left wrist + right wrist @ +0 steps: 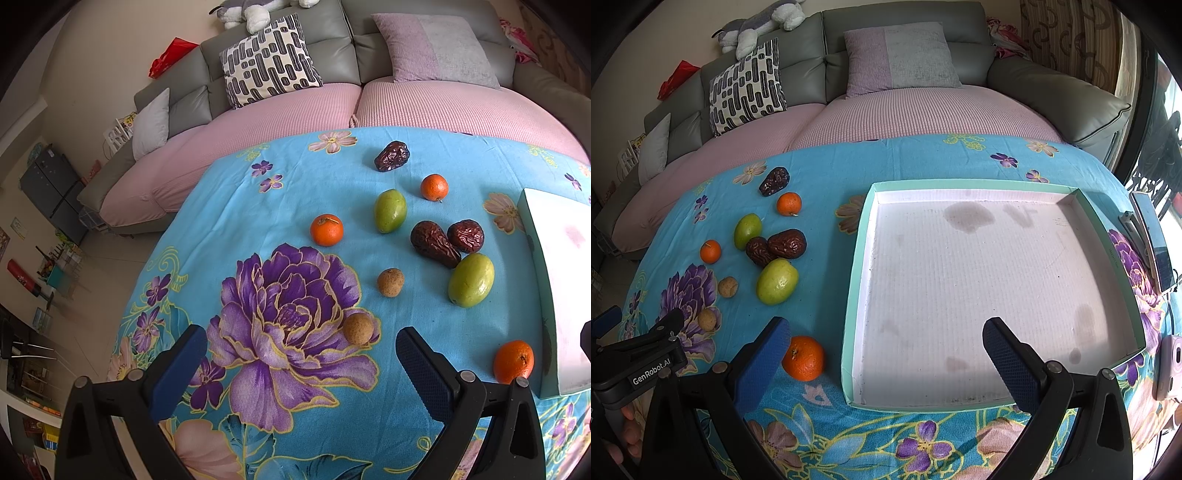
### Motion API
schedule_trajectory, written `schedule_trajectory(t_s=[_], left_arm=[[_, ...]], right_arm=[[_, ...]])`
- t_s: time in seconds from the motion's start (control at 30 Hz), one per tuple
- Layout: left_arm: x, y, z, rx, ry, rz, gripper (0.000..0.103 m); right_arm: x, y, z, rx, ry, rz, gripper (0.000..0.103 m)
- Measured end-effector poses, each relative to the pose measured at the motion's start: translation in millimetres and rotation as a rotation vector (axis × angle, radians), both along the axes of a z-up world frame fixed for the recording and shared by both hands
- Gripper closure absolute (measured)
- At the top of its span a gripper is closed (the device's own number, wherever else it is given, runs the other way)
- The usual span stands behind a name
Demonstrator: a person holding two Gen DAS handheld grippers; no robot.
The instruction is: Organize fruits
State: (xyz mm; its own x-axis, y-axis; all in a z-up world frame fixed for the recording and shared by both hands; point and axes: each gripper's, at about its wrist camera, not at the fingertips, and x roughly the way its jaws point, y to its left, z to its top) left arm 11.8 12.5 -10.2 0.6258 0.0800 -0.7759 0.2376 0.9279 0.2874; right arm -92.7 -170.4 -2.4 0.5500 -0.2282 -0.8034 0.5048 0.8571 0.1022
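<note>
Loose fruit lies on a blue floral cloth. Three oranges, two green fruits, three dark dates and two brown longans are spread out. My left gripper is open just before the near longan. My right gripper is open over the near-left corner of an empty mint-edged tray. The nearest orange sits beside its left finger.
A grey sofa with pink covers and several cushions stands behind the table. A phone and a pink device lie right of the tray. A hand holds the left gripper's body at the lower left of the right wrist view.
</note>
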Motion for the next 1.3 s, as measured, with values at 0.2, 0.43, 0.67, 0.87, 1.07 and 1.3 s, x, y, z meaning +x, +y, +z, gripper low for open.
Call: schedule_trajectory(t_s=[0.2, 0.43, 0.67, 0.87, 1.07, 1.3], left_arm=[[0, 0, 0, 0.0, 0.0, 0.0, 0.0], [-1, 2, -1, 0.0, 0.001, -0.001, 0.0], [-2, 4, -3, 0.004, 0.003, 0.005, 0.0], [-1, 3, -3, -0.001, 0.002, 0.003, 0.0], [9, 5, 7, -0.074, -0.021, 0.012, 0.0], [29, 2, 14, -0.146, -0.02, 0.003, 0.0]], right_arm=[[0, 0, 0, 0.0, 0.0, 0.0, 0.0], [1, 0, 0, 0.0, 0.001, 0.0, 0.0], [1, 0, 0, 0.0, 0.002, 0.0, 0.0], [-1, 1, -3, 0.003, -0.001, 0.004, 0.0], [6, 14, 0, 0.046, -0.068, 0.1, 0.0], [22, 34, 3, 0.053, -0.111, 0.205, 0.003]])
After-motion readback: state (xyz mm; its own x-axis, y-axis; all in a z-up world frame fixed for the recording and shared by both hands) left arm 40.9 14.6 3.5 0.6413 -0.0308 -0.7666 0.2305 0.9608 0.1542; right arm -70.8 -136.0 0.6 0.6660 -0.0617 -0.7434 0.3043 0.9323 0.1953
